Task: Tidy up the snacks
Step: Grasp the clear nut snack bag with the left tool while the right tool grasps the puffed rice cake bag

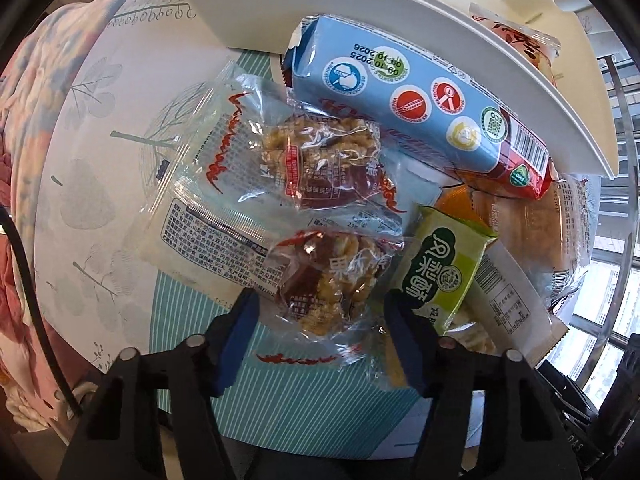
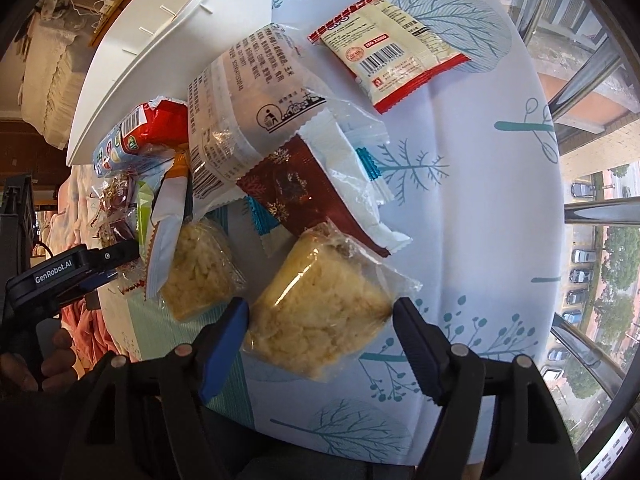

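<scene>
My left gripper (image 1: 320,308) is open, its fingers on either side of a clear-wrapped walnut snack (image 1: 326,286). A second walnut snack (image 1: 320,156) lies just beyond, with a blue box (image 1: 404,108) leaning on the white tray (image 1: 400,12). A green packet (image 1: 440,264) lies to the right. My right gripper (image 2: 320,320) is open around a yellow crumbly cake in clear wrap (image 2: 320,308), not clamped. A second yellow cake (image 2: 200,264), a dark red and white packet (image 2: 316,192), a large grey-white packet (image 2: 248,108) and a red-edged packet (image 2: 392,48) lie beyond. The left gripper also shows in the right wrist view (image 2: 80,268).
Snacks lie piled on a round table with a tree-print cloth (image 2: 480,200). The white tray also shows in the right wrist view (image 2: 160,40) at the pile's far side. A floral fabric (image 1: 28,120) lies left of the table. A window railing (image 2: 592,208) is on the right.
</scene>
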`<action>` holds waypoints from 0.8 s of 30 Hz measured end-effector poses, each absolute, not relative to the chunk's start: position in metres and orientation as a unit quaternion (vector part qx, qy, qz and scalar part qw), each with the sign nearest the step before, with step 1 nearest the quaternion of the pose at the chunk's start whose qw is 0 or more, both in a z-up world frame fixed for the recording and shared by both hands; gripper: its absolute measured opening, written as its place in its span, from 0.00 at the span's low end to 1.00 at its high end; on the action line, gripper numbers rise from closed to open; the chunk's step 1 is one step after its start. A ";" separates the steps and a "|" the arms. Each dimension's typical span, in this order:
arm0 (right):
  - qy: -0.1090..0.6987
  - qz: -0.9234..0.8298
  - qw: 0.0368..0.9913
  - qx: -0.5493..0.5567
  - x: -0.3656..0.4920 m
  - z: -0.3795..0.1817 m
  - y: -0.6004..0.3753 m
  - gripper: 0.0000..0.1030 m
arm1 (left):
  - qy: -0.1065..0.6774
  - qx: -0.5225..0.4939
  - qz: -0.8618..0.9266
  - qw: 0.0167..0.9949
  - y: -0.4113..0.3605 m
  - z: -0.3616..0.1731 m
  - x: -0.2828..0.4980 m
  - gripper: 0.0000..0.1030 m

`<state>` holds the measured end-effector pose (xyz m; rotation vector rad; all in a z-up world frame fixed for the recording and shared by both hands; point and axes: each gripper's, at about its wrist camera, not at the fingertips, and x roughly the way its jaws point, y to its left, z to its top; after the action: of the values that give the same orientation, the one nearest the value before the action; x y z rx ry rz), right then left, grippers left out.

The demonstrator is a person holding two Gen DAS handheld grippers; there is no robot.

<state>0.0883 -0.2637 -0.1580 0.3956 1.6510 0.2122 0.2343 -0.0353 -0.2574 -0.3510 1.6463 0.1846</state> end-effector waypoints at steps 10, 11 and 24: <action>0.734 0.079 0.653 0.172 0.088 -0.156 -0.263 0.70 | 0.721 -0.172 0.065 0.668 -0.023 -0.257 0.218 0.45; 0.734 0.076 0.652 0.173 0.089 -0.155 -0.262 0.70 | 0.721 -0.172 0.064 0.668 -0.022 -0.257 0.217 0.44; 0.736 0.030 0.637 0.228 0.091 -0.147 -0.272 0.59 | 0.733 -0.150 0.025 0.664 -0.012 -0.247 0.178 0.34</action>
<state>0.0911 -0.2718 -0.1469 0.5196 1.6797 0.0690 0.1777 -0.0124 -0.2471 -0.3383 1.6553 0.0558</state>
